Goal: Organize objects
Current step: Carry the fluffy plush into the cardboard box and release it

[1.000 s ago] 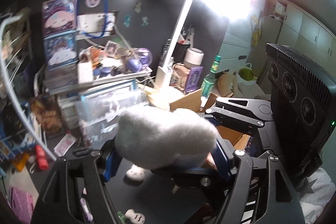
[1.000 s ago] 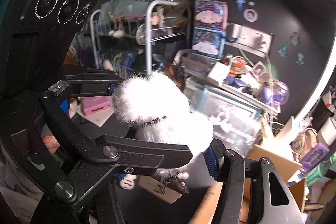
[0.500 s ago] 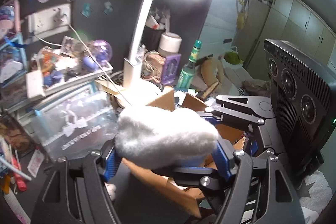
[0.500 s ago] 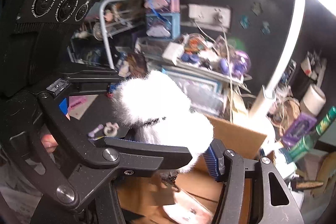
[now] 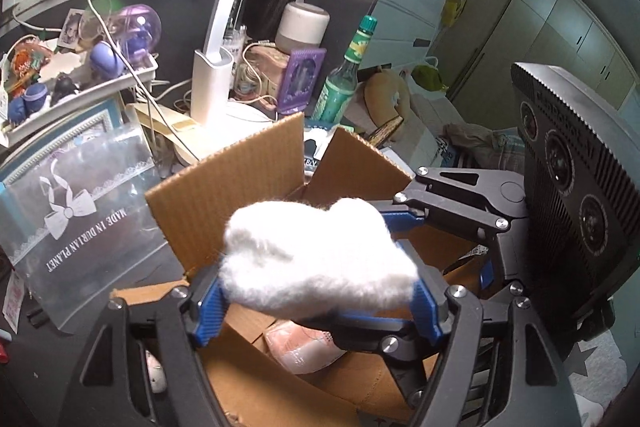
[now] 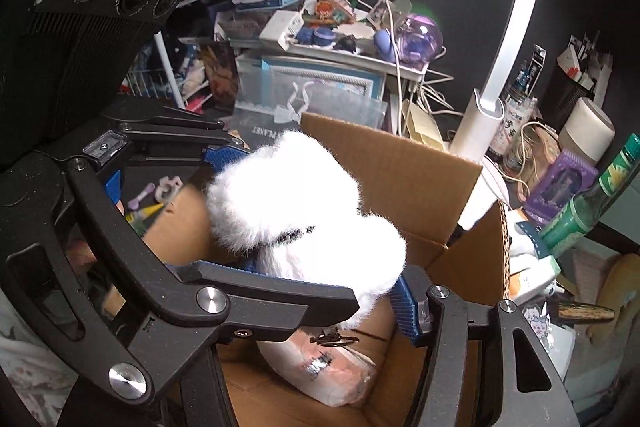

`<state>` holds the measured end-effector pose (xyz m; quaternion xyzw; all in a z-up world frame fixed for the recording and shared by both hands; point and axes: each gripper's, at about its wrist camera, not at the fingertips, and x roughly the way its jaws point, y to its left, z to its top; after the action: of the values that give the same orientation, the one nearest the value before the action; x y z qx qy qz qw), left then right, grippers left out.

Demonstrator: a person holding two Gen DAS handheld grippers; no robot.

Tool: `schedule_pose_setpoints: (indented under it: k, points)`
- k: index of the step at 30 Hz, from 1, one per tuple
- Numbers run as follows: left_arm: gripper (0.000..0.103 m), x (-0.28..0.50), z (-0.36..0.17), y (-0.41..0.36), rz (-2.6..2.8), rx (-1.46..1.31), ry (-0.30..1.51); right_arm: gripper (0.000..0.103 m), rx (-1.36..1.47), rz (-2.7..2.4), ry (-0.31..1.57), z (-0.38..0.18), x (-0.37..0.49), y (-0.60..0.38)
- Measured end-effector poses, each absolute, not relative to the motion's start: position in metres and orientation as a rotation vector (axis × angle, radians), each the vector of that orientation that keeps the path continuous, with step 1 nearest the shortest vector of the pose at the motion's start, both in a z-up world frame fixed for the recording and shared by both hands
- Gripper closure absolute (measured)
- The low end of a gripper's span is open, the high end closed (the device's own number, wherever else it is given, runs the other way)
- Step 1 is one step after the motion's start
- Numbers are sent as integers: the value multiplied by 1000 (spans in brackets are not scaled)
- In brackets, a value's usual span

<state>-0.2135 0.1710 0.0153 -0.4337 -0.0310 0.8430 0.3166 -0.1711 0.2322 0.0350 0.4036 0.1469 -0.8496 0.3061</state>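
A fluffy white plush toy (image 5: 316, 259) is held between both grippers above an open cardboard box (image 5: 240, 195). My left gripper (image 5: 316, 311) is shut on the toy from one side. My right gripper (image 6: 320, 227) is shut on it from the other side, and the toy (image 6: 296, 203) shows there too, over the box (image 6: 404, 167). A pink wrapped package (image 5: 304, 347) lies on the box floor under the toy; it also shows in the right wrist view (image 6: 328, 371).
A white desk lamp (image 5: 212, 83) stands behind the box. A green bottle (image 5: 340, 83), a purple box (image 5: 300, 79) and a white cylinder (image 5: 304, 27) stand at the back. A clear plastic bag (image 5: 80, 211) and a toy-filled tray (image 5: 80, 83) lie left.
Both grippers carried the plush toy to the right, from above the dark desk to above the open cardboard box. The pink package inside the box came into view.
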Motion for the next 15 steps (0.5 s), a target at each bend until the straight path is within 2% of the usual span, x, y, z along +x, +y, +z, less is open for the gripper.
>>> schedule_pose_setpoints:
  k: [3,5,15]
  points:
    - [25,-215,14,173,2237,-1147,-56,47,1080,-2258,414,30,-171,234]
    - [19,-214,15,173,2246,-1145,-44,47,1079,-2260,422,30,-170,234]
    - [18,-203,23,160,2287,-1118,-42,46,1077,-2301,455,33,-168,237]
